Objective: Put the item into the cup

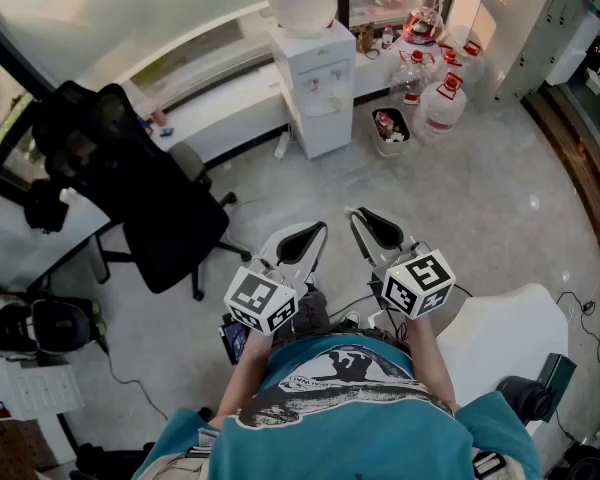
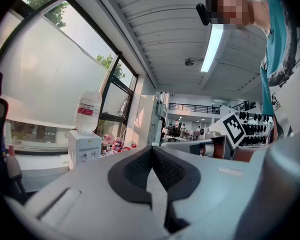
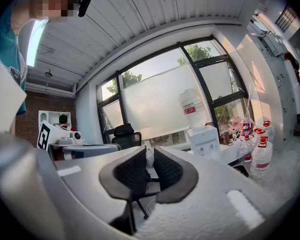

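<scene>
No cup and no item for it shows in any view. Both grippers are held level in front of the person's chest, above the floor. My left gripper [image 1: 305, 238] [image 2: 151, 151] has its black pads pressed together with nothing between them. My right gripper [image 1: 375, 226] [image 3: 149, 153] is beside it, its pads standing a narrow gap apart, and only the far room shows through the gap. Each marker cube sits close to the person's teal shirt [image 1: 350, 408].
A white water dispenser [image 1: 315, 78] stands straight ahead by the window, with spare water bottles [image 1: 442, 103] and a small waste bin [image 1: 390, 130] to its right. A black office chair [image 1: 150, 198] stands at the left. A white table [image 1: 515, 333] is at the lower right.
</scene>
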The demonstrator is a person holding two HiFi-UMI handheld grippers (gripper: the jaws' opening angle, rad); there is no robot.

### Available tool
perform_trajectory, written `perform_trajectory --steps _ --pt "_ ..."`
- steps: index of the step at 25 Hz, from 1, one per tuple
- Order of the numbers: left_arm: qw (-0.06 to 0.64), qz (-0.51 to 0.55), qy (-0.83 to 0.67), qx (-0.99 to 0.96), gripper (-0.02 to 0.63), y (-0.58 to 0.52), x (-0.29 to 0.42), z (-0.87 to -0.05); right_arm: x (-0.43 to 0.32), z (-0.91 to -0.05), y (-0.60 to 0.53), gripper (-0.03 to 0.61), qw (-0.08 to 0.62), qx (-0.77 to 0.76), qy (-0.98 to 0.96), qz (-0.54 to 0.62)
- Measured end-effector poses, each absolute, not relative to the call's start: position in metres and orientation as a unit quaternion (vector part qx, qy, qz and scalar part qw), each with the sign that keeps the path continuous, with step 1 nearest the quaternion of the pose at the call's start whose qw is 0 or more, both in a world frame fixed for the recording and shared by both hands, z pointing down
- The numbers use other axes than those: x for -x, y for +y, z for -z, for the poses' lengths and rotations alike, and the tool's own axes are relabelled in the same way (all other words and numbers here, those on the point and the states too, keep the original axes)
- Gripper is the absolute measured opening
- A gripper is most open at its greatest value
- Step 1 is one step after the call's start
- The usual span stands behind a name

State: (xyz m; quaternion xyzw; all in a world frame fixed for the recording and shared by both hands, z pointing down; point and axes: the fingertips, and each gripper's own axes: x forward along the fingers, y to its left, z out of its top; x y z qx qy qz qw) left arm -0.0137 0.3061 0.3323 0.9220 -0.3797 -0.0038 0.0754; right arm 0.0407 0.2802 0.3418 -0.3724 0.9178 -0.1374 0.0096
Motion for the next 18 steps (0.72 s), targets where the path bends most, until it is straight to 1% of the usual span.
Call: perform_trajectory --steps 18 --pt "0.095 -0.006 -0.392 -0.915 0.012 0.313 -0.009 -0.34 -0.066 -0.346 0.286 0.048 0.016 0.37 0.918 0.143"
